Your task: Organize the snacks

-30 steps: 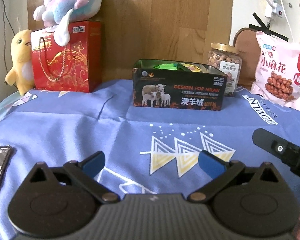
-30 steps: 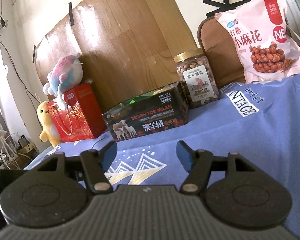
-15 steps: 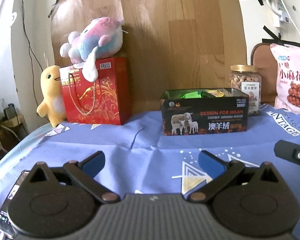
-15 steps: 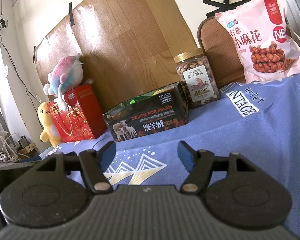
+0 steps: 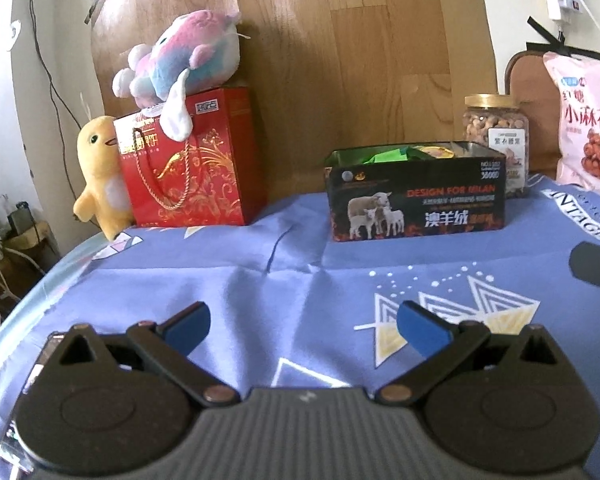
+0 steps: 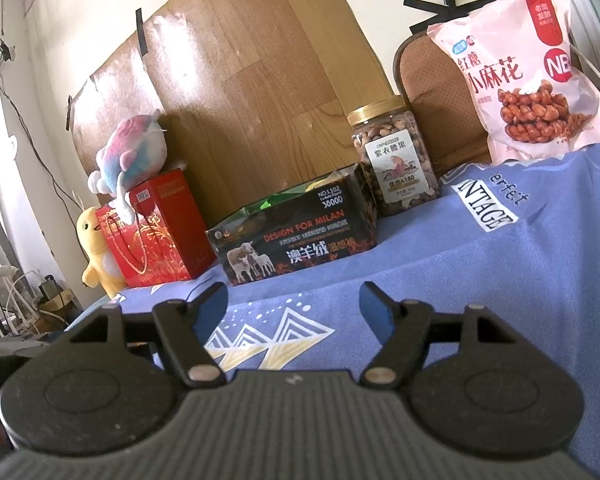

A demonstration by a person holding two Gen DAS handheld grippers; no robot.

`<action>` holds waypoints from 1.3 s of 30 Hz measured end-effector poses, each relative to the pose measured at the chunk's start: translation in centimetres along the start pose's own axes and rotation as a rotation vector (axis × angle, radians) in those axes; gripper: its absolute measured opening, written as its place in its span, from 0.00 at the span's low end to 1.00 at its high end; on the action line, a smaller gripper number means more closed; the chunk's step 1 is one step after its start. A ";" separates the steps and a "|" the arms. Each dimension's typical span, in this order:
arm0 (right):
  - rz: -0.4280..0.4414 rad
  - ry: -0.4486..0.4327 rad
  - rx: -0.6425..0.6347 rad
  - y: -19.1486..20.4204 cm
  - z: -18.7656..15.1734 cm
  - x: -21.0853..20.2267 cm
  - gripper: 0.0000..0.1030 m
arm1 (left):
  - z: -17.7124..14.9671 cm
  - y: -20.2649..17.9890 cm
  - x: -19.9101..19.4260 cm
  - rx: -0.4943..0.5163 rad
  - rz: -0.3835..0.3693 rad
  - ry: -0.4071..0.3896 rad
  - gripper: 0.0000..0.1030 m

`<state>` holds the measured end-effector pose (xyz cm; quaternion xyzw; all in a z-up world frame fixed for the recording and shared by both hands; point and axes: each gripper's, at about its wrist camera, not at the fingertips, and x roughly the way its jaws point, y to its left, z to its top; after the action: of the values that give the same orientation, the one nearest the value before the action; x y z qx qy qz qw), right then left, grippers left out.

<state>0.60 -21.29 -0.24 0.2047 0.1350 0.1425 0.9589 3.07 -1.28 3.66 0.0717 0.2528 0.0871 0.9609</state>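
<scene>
Left claw spread, empty. Right claw spread, empty. Black box ahead on desk; nut jar right behind box.

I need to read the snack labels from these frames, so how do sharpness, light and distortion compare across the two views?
Left wrist view: soft and hazy, with the black box lettering smeared and the nut jar label unreadable; straight edges bow from the fisheye. Right wrist view: crisper, the pink snack bag print and the jar label legible, sunlight patching the wooden board, and the whole scene tilted.
</scene>
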 end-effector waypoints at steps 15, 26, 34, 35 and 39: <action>-0.001 -0.001 0.000 0.0 0.0 0.0 0.73 | 0.2 0.5 -0.9 0.023 0.035 -0.053 1.00; -0.002 0.000 0.000 0.0 0.0 0.0 0.74 | 0.4 0.9 -1.1 0.008 0.034 -0.035 1.00; -0.001 0.000 0.001 0.1 0.0 0.0 0.76 | 0.2 1.0 -0.7 0.022 0.059 -0.013 1.00; -0.001 0.000 0.001 0.1 0.0 0.0 0.77 | 0.2 1.0 -0.7 0.023 0.062 -0.012 1.00; -0.001 -0.002 0.002 0.0 0.0 0.0 0.78 | 0.2 0.8 -0.4 0.032 0.086 0.005 1.00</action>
<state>0.55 -21.27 -0.27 0.2058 0.1343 0.1414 0.9590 2.78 -0.56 4.19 0.0976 0.2531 0.1247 0.9544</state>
